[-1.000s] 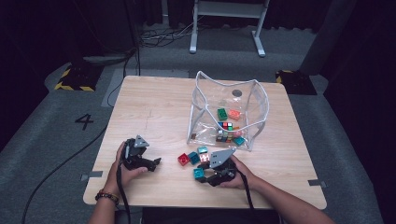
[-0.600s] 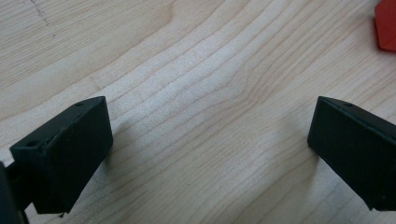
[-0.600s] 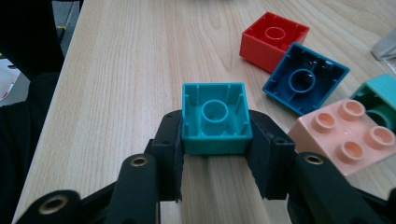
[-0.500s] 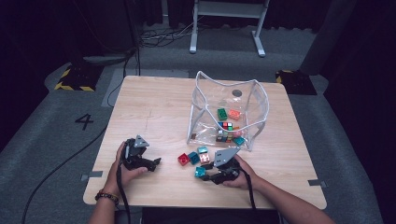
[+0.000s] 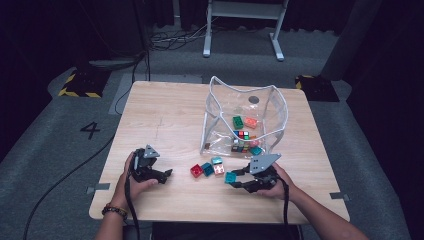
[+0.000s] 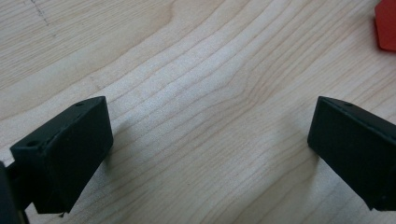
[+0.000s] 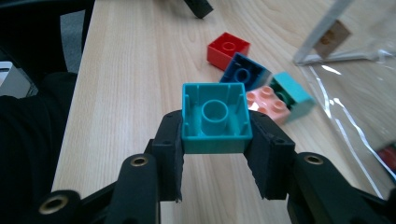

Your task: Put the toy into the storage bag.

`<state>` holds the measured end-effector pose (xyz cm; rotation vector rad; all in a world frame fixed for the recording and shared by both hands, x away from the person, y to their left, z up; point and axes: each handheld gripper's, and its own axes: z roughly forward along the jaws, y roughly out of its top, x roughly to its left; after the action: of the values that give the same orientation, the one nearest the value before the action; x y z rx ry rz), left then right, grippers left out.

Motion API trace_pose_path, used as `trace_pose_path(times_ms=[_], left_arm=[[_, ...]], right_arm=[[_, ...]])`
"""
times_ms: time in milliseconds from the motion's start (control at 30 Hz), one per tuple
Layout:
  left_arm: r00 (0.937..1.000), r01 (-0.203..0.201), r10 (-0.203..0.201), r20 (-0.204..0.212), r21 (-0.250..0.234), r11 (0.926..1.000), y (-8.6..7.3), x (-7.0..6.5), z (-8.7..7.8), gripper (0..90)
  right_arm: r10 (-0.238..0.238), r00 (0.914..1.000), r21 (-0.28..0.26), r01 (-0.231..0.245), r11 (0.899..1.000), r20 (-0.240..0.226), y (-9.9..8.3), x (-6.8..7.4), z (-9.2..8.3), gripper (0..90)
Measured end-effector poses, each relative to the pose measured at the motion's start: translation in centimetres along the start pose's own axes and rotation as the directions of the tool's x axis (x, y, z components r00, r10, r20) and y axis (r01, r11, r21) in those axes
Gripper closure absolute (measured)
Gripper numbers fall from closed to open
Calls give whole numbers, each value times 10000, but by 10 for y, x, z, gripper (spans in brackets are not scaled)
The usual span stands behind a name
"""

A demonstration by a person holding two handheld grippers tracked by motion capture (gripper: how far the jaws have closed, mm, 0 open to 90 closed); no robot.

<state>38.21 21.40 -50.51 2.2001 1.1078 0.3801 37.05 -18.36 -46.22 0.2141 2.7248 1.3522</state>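
The teal brick, judged light, rigid and smooth-sided, is held hollow side up between the jaws of the right gripper, clamped on two opposite walls above the table, while the left gripper is seen spread apart, empty.
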Motion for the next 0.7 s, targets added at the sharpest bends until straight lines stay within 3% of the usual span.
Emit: trace_pose_path(times_ms=[267, 467, 700], left_arm=[[10000, 3, -3, 1, -2, 10000, 0, 0, 0, 3], [10000, 4, -4, 1, 0, 10000, 0, 0, 0, 3], [10000, 5, -5, 3, -4, 10000, 0, 0, 0, 3]], right_arm=[[272, 9975, -120, -264, 9996, 648, -9, -8, -38, 596], [562, 9903, -365, -520, 9980, 1267, -19, -11, -70, 596], [631, 9837, -406, -571, 9975, 1684, -26, -15, -101, 596]])
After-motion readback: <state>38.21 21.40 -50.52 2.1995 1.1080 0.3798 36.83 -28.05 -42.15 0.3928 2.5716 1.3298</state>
